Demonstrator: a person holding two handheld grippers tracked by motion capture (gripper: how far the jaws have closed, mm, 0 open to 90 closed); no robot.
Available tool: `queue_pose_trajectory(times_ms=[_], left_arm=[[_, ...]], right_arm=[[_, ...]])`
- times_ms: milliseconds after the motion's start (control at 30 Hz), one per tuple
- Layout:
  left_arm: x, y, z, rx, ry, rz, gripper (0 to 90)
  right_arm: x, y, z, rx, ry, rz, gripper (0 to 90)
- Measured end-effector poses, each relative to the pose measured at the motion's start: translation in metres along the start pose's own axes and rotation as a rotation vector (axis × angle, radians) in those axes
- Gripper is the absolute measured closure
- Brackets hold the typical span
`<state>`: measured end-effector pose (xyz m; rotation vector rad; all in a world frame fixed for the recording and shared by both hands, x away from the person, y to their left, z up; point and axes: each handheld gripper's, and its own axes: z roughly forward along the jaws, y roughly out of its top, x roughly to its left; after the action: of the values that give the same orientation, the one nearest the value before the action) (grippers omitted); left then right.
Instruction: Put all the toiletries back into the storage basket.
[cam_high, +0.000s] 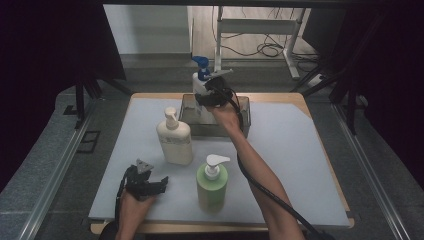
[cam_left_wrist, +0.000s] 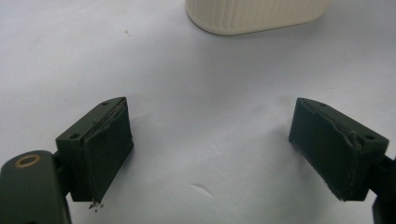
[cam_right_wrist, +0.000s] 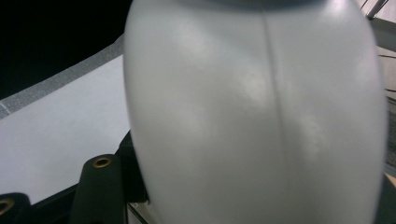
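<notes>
**White bottle held over the clear bin**

The right gripper (cam_high: 209, 90) is clenched on the white bottle (cam_high: 199, 82), which has a blue pump top and hangs over the far-left part of the clear bin (cam_high: 246, 116). In the right gripper view the bottle's pale body (cam_right_wrist: 257, 116) sits right up against the camera, a mould seam running down it. No label or writing can be read on that side, and in the high view the bottle is too small to show any print.

The left gripper (cam_high: 149, 186) rests near the front-left corner of the mat (cam_high: 290, 150), released, with its jaws standing wide and only bare mat between them. In its own view the ribbed base of the cream bottle (cam_left_wrist: 254, 16) stands just ahead; no brand shows there.

The cream bottle (cam_high: 175, 137) stands upright just left of the bin's near corner. The green bottle (cam_high: 212, 182) stands close to the front edge, between the two forearms. Neither shows readable print.

The bin sits at the mat's far edge. The right half of the mat lies open out to its side edge.
</notes>
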<state>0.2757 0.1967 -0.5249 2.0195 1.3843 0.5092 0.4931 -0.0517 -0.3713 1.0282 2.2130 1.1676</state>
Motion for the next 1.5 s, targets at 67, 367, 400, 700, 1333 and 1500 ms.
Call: queue_pose_trajectory(times_ms=[67, 367, 400, 700, 1333, 1500], left_arm=[[0.000, 0.000, 0.000, 0.000, 0.000, 0.000, 12.6], [0.000, 0.000, 0.000, 0.000, 0.000, 0.000, 12.6], [0.000, 0.000, 0.000, 0.000, 0.000, 0.000, 12.6], [0.000, 0.000, 0.000, 0.000, 0.000, 0.001, 12.6], [0.000, 0.000, 0.000, 0.000, 0.000, 0.002, 12.6], [0.000, 0.000, 0.000, 0.000, 0.000, 0.002, 12.6]], right_arm=[[0.001, -0.003, 0.002, 0.005, 0.000, 0.001, 38.0], [0.000, -0.012, 0.009, 0.040, -0.001, 0.011, 38.3], [0.001, -0.014, 0.010, 0.048, -0.003, 0.009, 38.3], [0.002, -0.021, 0.018, 0.069, 0.000, 0.011, 38.2], [-0.004, -0.018, 0.022, 0.110, 0.013, 0.009, 19.2], [-0.009, -0.021, 0.015, 0.090, 0.042, 0.004, 14.9]])
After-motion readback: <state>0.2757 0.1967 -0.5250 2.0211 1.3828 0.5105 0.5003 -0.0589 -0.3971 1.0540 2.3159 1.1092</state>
